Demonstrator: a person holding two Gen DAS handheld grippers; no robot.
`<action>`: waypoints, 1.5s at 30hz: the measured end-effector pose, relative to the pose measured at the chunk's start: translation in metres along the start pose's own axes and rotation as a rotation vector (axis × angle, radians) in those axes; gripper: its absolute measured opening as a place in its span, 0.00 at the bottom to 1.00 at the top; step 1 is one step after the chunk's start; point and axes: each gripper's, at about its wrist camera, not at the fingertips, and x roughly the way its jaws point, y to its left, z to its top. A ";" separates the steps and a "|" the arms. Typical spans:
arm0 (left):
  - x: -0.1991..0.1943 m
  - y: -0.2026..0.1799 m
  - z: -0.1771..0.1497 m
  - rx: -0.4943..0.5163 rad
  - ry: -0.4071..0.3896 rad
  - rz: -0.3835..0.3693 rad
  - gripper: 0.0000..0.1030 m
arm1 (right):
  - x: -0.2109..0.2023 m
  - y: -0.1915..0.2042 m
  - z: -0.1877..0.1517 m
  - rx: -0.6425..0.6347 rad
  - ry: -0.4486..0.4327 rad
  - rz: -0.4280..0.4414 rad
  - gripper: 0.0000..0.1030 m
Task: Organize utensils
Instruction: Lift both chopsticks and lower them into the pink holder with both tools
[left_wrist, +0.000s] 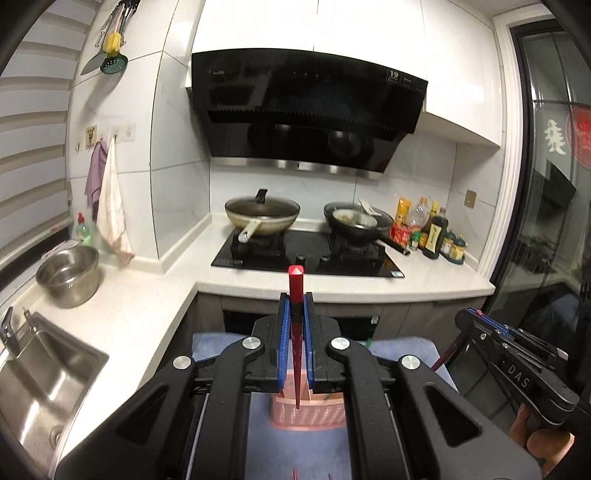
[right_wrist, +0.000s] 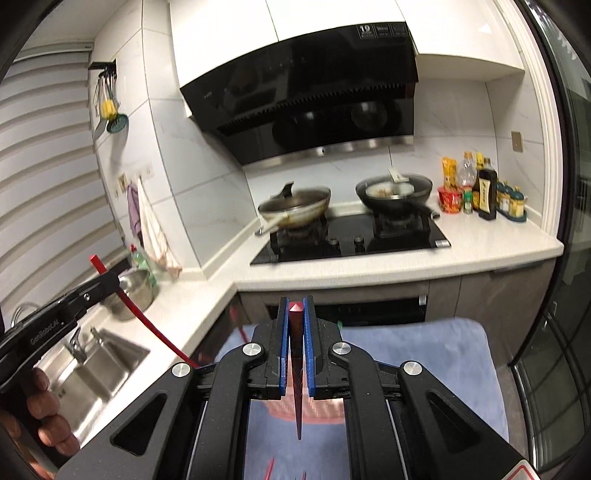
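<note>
The left gripper (left_wrist: 296, 306) clamps one red chopstick (left_wrist: 296, 291); the right gripper (right_wrist: 295, 314) clamps another dark red chopstick (right_wrist: 295, 317), above the pink plastic basket (left_wrist: 308, 415).

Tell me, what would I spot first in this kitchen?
Probably the red chopstick pinched upright in the left gripper, with another chopstick in the right gripper. Below them sits a pink basket on a blue cloth; behind, two pans on the stove.

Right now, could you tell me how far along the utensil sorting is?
Done: nothing clearly seen in the pink basket. In hand: each tongs is shut on a red chopstick, left tongs on one, right tongs on another, tips pointing down. Left: more red chopsticks on the blue cloth.
</note>
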 end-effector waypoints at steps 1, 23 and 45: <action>0.005 0.000 0.004 -0.005 -0.007 -0.003 0.06 | 0.005 0.001 0.006 0.003 -0.007 0.000 0.07; 0.118 0.015 -0.036 -0.037 0.150 0.035 0.07 | 0.128 -0.019 -0.024 0.034 0.120 -0.024 0.07; 0.135 0.011 -0.057 0.001 0.170 0.105 0.22 | 0.149 -0.023 -0.054 0.004 0.179 -0.046 0.23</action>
